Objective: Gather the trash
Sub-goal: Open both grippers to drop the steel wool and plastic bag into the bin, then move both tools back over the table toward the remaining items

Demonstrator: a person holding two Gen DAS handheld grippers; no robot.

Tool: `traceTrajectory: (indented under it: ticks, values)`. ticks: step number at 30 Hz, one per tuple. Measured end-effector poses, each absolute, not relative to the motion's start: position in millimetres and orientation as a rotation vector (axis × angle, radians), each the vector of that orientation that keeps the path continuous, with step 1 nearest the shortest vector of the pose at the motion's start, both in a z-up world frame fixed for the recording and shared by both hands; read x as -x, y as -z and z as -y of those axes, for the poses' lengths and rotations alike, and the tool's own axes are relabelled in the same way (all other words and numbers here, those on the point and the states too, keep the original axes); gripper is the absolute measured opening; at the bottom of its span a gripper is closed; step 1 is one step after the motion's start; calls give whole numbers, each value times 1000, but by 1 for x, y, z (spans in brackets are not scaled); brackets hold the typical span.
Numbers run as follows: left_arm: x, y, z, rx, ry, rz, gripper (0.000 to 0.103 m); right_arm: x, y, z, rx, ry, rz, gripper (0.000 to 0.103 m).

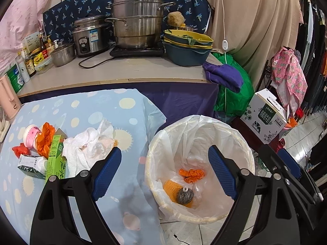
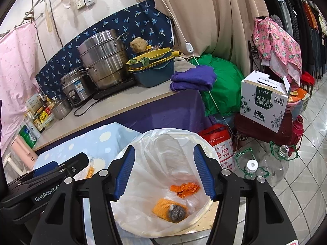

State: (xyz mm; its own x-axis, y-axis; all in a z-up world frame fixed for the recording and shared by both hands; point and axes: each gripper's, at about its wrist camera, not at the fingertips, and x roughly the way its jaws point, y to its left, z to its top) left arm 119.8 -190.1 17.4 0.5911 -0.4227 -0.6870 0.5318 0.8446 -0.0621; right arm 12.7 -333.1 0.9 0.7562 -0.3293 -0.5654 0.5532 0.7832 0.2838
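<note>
A lined round bin [image 1: 201, 219] [image 2: 130, 227] stands on the floor beside the low table. In it lie an orange wrapper [image 1: 191, 174] [image 2: 185, 188], an orange foam net [image 1: 170, 187] [image 2: 161, 207] and a grey scrubber [image 1: 185, 196] [image 2: 177, 212]. My left gripper [image 1: 164, 173] is open and empty, over the table edge and bin. My right gripper [image 2: 164, 173] is open and empty above the bin. On the table lie crumpled white paper [image 1: 87, 147], a green carton [image 1: 55, 157], orange wrappers [image 1: 46, 138], a pink cup [image 1: 30, 135] and a small milk box [image 1: 30, 164].
The table has a light blue dotted cloth [image 1: 122, 110]. Behind it a counter [image 1: 114, 71] holds pots, a rice cooker, bowls and bottles. A milk box [image 2: 263, 104], a red bag [image 2: 221, 145] and clear bottles [image 2: 263, 169] stand on the tiled floor to the right.
</note>
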Motion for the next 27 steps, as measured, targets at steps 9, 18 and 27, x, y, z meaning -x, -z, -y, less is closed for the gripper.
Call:
traceTrajectory:
  ticks: [9,18,27]
  values:
    - [-131,-18,155,-112,508,-771,83,-22,-4,311,-439,469,-528,60]
    - [-150,-9,93,-63,405,-803,83,-42,-2,275,-404,411,-561,60]
    - [-171,16,18,-6,272,-866,83,-69,7,232,-368,339,-612,60]
